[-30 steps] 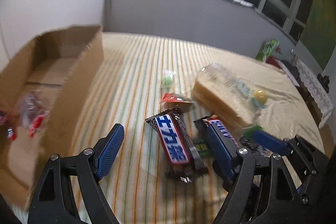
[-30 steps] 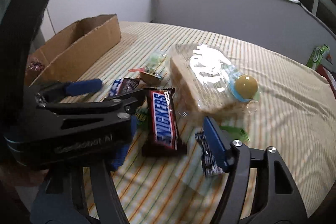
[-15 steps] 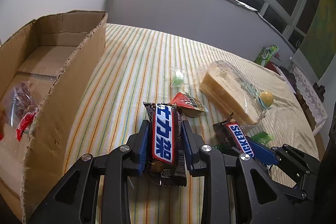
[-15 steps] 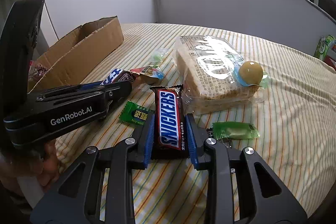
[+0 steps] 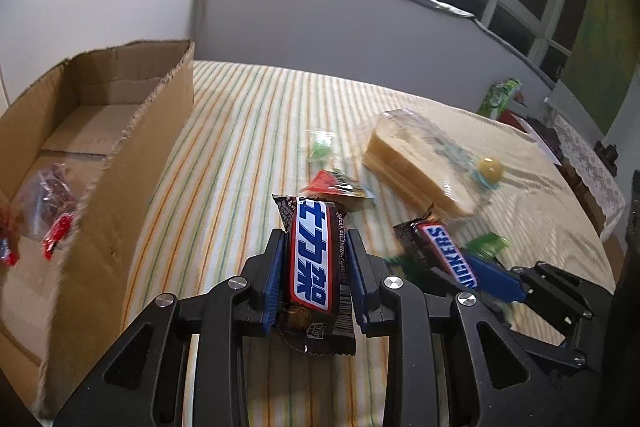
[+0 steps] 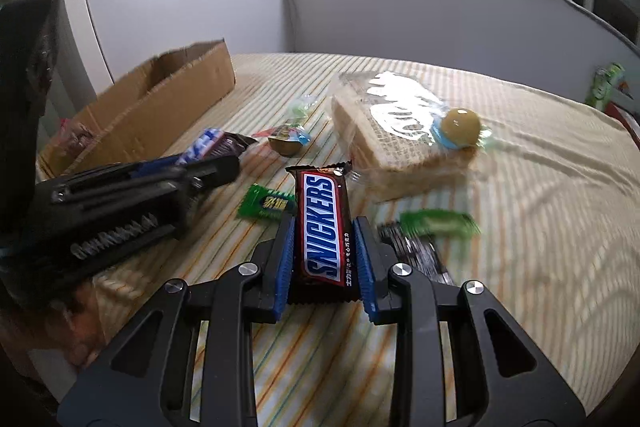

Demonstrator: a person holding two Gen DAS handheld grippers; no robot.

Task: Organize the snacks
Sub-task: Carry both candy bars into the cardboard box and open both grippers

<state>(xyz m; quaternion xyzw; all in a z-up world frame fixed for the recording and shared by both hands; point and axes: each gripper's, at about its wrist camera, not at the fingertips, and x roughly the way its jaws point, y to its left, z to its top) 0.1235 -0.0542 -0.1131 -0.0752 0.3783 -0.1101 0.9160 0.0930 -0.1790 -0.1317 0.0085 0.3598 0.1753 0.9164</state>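
Leftmost, my cardboard box point(image 5: 120, 163) stands open on the striped cloth point(image 5: 240, 131), a clear bag of red sweets point(image 5: 44, 203) lying inside it. Next over, my left gripper point(image 5: 316, 279) has its blue pads clamped on the sides of a Snickers bar with Chinese lettering point(image 5: 312, 259). My right gripper point(image 6: 324, 255) has its jaws pinched on a second Snickers bar point(image 6: 326, 227) the same way. Both sets of jaws have just closed in. Green candies point(image 6: 266, 203) lie either side of that bar. Farther right, wrapped wafer block point(image 6: 400, 131) rests on the cloth, a yellow ball sweet point(image 6: 460, 125) on its near corner.
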